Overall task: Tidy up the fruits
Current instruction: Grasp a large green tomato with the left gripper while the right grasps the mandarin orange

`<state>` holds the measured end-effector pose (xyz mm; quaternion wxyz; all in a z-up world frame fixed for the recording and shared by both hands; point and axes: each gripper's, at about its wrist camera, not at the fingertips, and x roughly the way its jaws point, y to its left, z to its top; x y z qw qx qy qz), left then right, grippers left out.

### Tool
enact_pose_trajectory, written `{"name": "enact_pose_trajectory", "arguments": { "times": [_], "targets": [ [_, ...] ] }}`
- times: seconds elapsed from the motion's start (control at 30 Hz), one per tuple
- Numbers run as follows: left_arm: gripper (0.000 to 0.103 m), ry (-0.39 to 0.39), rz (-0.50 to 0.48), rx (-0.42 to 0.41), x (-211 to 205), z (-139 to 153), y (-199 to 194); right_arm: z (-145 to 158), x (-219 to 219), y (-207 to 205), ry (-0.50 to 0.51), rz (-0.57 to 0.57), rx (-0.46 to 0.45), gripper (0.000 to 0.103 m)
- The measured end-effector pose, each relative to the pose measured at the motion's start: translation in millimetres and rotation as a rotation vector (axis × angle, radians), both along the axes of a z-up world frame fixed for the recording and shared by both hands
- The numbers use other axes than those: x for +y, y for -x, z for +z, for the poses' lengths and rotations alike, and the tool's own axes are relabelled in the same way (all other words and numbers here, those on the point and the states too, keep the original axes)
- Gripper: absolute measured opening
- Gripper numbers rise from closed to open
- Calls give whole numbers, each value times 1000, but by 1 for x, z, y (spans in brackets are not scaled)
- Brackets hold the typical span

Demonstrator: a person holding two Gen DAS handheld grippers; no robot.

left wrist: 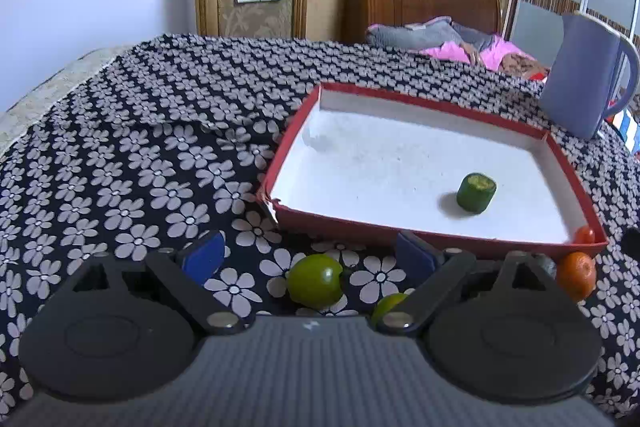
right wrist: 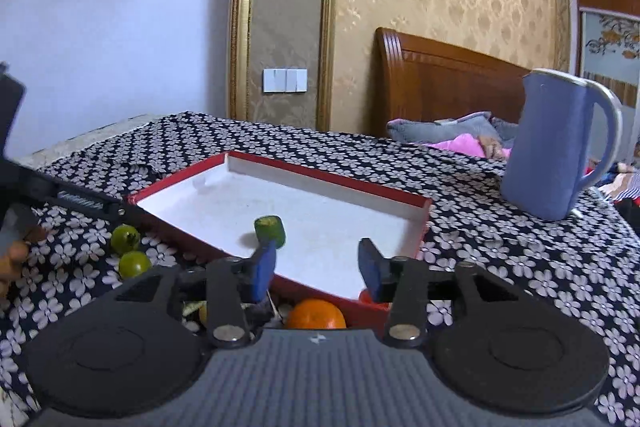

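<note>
Only the right view shows the left gripper [right wrist: 120, 211] at the tray [right wrist: 424, 227]; both tongs gape empty, left [left wrist: 312, 259] wide over a lime [left wrist: 315, 283], right [right wrist: 316, 267] narrower over an orange [right wrist: 316, 315]

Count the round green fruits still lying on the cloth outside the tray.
2. One green fruit lies between the open left gripper's fingers; the second sits beside it, partly hidden by that gripper. Others may be hidden.

No legible text, label, brand or number is found in either view. Only a small white mark, not readable, is noted on each gripper body.
</note>
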<state>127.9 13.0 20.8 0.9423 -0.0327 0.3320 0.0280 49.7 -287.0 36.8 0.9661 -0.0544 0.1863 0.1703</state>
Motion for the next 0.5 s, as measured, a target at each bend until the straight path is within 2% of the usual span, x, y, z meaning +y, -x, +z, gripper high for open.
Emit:
{"name": "enact_pose_trajectory", "arguments": {
  "times": [0.13,0.3,0.37,0.43,0.47,0.5],
  "targets": [
    [90,35,-21,38,3,-9,-7,-7,-7,4,-19,-17,19,48],
    [75,92,-36,97,8,-20,-15,-17,-14,15,-58,-28,42,48],
    [60,111,-41,114,10,-24,-16,-19,-14,16,-67,-30,48,48],
    [54,107,-31,107,10,-24,-15,-21,-14,16,-71,-32,54,50],
    [40,115,-33,107,11,-24,-14,-22,-13,16,-70,-33,56,51],
    [35,127,-32,109,12,-24,-14,-23,-12,16,-68,-33,57,51]
  ]
}}
